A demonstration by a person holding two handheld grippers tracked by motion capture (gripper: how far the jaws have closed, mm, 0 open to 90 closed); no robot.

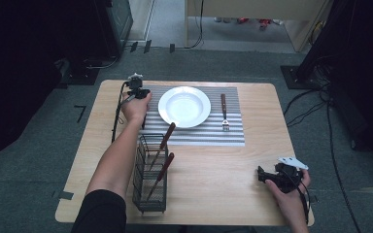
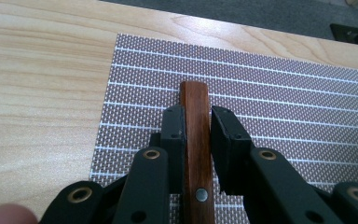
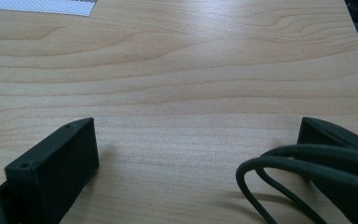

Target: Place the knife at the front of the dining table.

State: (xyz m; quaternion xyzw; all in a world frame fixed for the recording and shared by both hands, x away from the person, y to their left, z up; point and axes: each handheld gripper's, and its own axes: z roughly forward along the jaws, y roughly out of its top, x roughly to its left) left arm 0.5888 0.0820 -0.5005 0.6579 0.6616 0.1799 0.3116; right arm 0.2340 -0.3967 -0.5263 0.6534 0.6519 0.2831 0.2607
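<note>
A grey carpet surrounds a pale wooden table with a striped mat, a white plate and a wire caddy. The left gripper sits at the mat's left edge, left of the plate, its jaws pinching a wood-handled utensil. The handle looks stiff, light and smooth; a mid-handle hold should stop it swinging. The right gripper rests spread, empty, on bare table.
</note>
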